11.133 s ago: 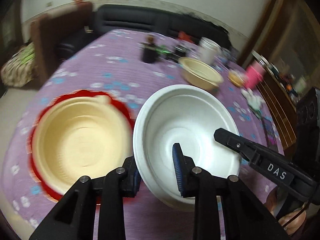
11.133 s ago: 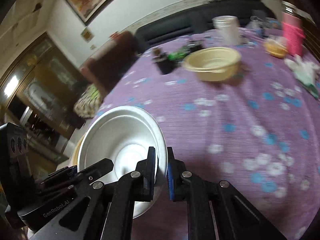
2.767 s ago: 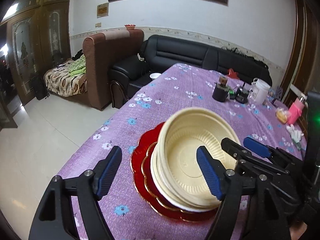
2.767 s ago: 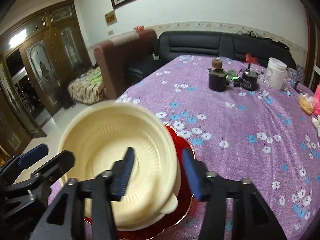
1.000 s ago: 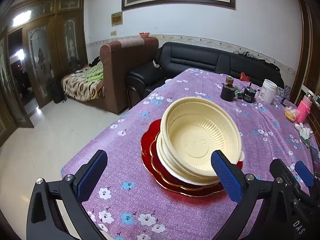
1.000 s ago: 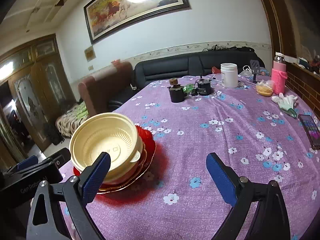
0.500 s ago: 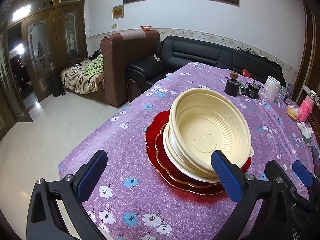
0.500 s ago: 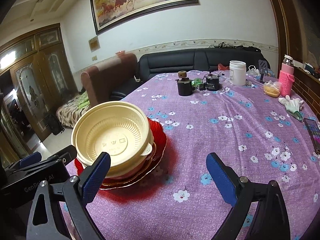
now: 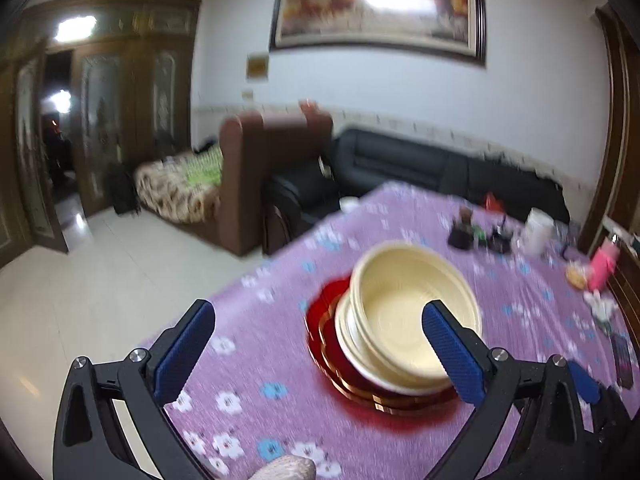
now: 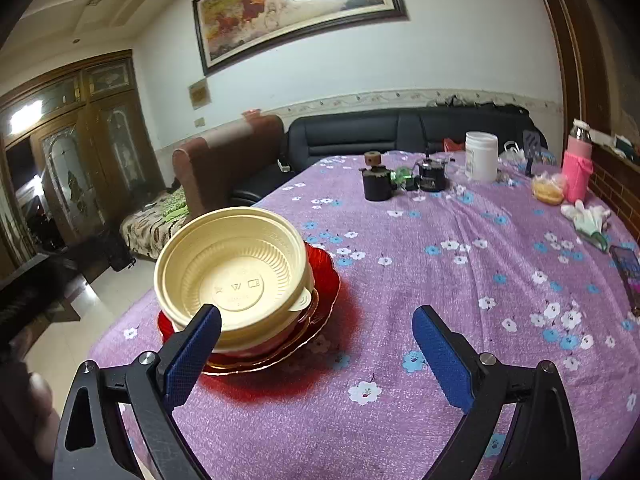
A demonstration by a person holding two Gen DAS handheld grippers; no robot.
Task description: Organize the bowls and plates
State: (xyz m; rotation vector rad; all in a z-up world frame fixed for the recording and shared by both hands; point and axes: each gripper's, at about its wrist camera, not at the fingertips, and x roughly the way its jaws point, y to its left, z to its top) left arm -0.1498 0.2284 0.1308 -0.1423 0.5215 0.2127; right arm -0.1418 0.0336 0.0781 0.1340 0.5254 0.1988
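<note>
A cream bowl (image 10: 236,276) sits on top of a stack of bowls resting on red plates (image 10: 324,276) near the table's left corner. The stack also shows in the left wrist view, blurred, with the cream bowl (image 9: 412,304) on the red plates (image 9: 324,320). My left gripper (image 9: 316,356) is open and empty, held back from and above the stack. My right gripper (image 10: 316,352) is open and empty, just in front of the stack and to its right.
The purple flowered tablecloth (image 10: 460,288) covers the table. At the far end stand a dark pot (image 10: 376,186), a white jar (image 10: 482,156), a pink bottle (image 10: 578,168), a bun (image 10: 548,192), a glove (image 10: 588,216) and a phone (image 10: 628,272). Sofas and floor lie beyond the left edge.
Both grippers have pulled back from the stack and stay open. The left wrist view has lifted and tilted up, so the stack looks smaller and blurred. The stack has not moved.
</note>
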